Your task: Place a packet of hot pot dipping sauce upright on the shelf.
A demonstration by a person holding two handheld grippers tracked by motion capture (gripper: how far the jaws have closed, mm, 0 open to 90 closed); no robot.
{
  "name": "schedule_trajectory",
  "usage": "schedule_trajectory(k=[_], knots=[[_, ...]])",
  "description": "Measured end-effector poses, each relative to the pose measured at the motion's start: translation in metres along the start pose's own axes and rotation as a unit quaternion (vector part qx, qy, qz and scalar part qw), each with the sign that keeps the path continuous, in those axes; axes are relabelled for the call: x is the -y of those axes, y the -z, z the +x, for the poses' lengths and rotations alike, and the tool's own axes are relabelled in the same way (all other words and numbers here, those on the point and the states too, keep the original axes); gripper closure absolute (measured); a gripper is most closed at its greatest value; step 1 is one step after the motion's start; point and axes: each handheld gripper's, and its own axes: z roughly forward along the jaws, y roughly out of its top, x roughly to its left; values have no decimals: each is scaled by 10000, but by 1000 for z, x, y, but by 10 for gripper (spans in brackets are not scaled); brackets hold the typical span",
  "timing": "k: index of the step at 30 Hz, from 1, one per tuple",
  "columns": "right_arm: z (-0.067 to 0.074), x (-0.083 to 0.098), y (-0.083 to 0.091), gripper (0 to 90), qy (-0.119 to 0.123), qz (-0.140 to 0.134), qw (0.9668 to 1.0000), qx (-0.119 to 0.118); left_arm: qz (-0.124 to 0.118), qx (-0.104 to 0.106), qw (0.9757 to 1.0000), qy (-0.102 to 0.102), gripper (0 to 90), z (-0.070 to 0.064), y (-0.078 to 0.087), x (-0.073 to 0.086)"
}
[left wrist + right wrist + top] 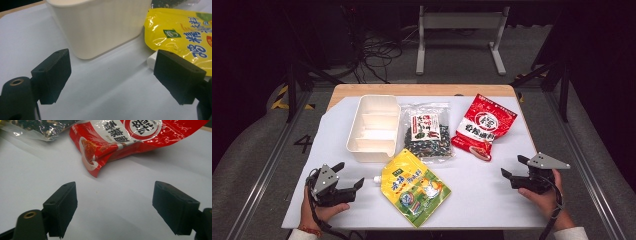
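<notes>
Now, yellow pouch: the glossy yellow spouted foil pouch [414, 187] lies flat on the near middle of the white worktop [492, 200], its white cap pointing toward the left gripper [343, 183].
Left gripper: it rests low just left of the pouch with jaws wide and nothing between them; in the left gripper view the cap sits right behind the right-hand jaw.
Grip advice: judging by that, slide in low and take the stiff cap or top seam, not the slack belly.
Compartment box: the cream ribbed plastic box [373, 128] with dividers stands just beyond the pouch, touching or nearly so.
Right gripper: the right gripper [511, 168] waits with jaws wide and empty, facing the red crinkled snack bag [483, 125].
Clear bag: a clear bag of dark dried pieces [427, 131] lies between box and red bag.
Risk: foil probably slips, so close squarely.
</notes>
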Motion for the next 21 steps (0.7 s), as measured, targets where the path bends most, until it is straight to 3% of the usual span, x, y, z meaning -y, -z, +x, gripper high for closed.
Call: schedule_trajectory(k=[3, 8, 12, 16, 21], knots=[[-2, 0, -1, 192, -25, 45, 10000, 84, 160, 10, 9997, -162, 170, -3, 0, 0], [-11, -2, -6, 180, -211, 58, 9996, 154, 164, 48, 9998, -73, 168, -3, 2, 3], [-14, -9, -10, 179, -258, 38, 9995, 191, 244, 0, 9995, -190, 165, -5, 3, 6], [-19, -14, -15, 184, -341, 29, 9993, 172, 265, 46, 9996, -130, 166, -6, 4, 7], [-26, -22, -21, 185, -459, -29, 9989, 133, 346, 22, 9991, -228, 165, -8, 5, 8]])
